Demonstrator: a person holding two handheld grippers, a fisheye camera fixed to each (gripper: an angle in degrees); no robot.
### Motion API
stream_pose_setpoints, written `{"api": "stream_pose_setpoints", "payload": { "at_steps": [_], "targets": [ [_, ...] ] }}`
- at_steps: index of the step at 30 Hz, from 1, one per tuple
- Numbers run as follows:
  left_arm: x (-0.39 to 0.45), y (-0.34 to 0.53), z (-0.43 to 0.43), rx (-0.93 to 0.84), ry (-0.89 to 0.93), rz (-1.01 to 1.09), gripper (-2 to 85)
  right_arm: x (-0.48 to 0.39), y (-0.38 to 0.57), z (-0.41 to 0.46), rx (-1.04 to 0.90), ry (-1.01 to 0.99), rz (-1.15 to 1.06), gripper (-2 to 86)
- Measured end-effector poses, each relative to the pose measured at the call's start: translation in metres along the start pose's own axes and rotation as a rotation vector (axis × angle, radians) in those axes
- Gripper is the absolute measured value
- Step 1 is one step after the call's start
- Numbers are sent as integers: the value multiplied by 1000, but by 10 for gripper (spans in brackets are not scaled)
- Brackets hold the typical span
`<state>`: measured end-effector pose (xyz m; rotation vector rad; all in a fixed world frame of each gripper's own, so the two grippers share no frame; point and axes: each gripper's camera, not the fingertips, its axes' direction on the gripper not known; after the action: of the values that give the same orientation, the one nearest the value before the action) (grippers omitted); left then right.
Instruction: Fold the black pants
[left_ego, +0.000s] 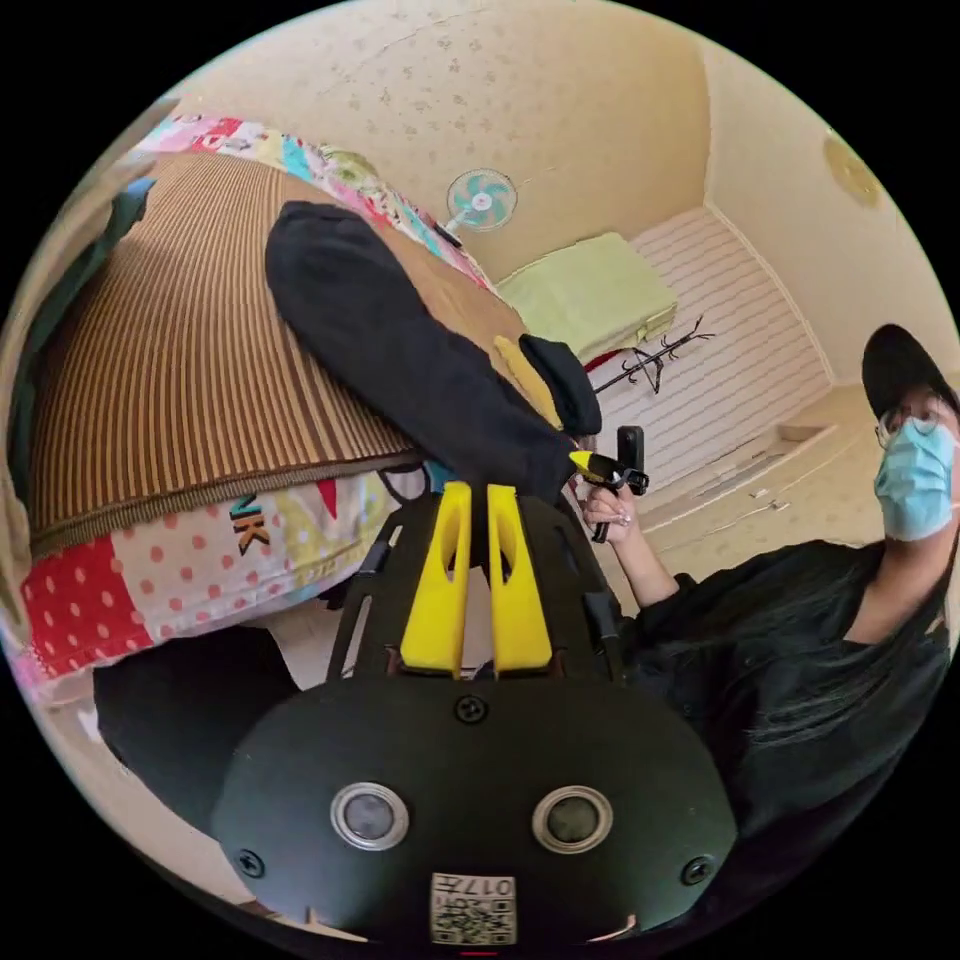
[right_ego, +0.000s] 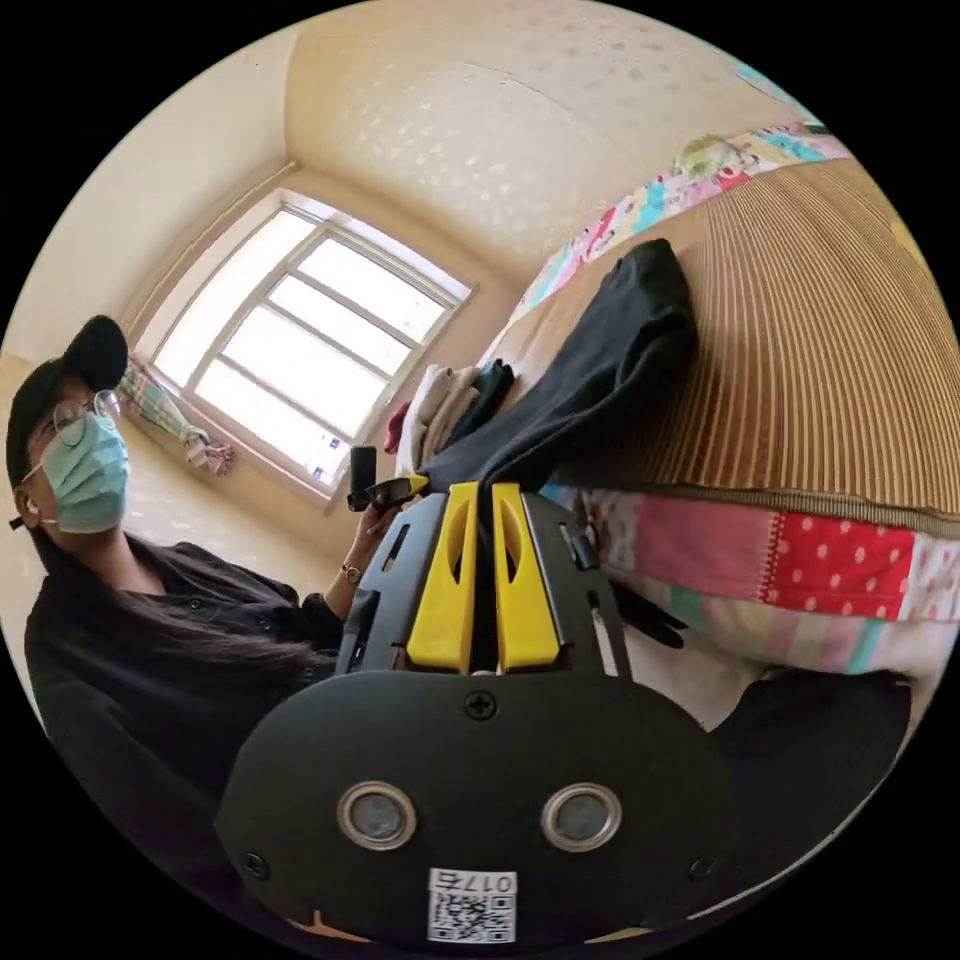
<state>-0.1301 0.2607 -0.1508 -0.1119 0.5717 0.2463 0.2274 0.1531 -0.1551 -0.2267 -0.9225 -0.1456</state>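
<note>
The black pants lie in a long strip across a striped brown mat on a bed, one end hanging past the bed's edge. In the left gripper view my left gripper is shut on that near end, its yellow jaws close together. My right gripper, held in a hand, pinches the same end just beside it. In the right gripper view my right gripper is shut on the pants, and my left gripper grips the cloth next to it.
A patchwork quilt hangs below the mat. A person in dark clothes stands close by the bed's edge. A pile of clothes lies further along the bed near a window. A fan stands beyond the bed.
</note>
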Motion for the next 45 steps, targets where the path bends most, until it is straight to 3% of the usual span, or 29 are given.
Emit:
{"api": "stream_pose_setpoints", "payload": {
  "at_steps": [6, 9, 12, 14, 19, 24, 27, 31, 37, 41, 45],
  "targets": [
    [156, -43, -114, 367, 229, 431, 21, -156, -48, -74, 248, -198, -446, 26],
    [218, -72, -151, 477, 289, 547, 19, -228, -67, -92, 308, -119, -620, 23],
    [249, -109, -162, 493, 251, 524, 14, -249, -100, -98, 325, -6, -553, 20],
    [253, -132, -155, 465, 185, 437, 11, -239, -121, -95, 315, 30, -484, 19],
    [237, -209, -115, 415, -92, 346, 10, -186, -195, -60, 278, 338, -363, 18],
    [201, -284, -83, 363, -130, 311, 16, -133, -248, -27, 400, 478, -274, 19],
    [163, -294, -51, 278, -163, 260, 26, -85, -240, -12, 351, 482, -137, 19],
    [84, -231, 25, 75, -276, 119, 42, -15, -166, 11, 215, 477, -83, 22],
    [-10, -48, 107, -147, -211, -105, 60, 59, 24, 15, -21, 397, 18, 28],
    [-29, -11, 97, -93, -99, -156, 83, 67, 64, -32, 171, 305, 94, 42],
    [-37, -73, 77, -15, -130, -119, 145, 103, -7, -58, 258, 259, 184, 148]
  ]
}}
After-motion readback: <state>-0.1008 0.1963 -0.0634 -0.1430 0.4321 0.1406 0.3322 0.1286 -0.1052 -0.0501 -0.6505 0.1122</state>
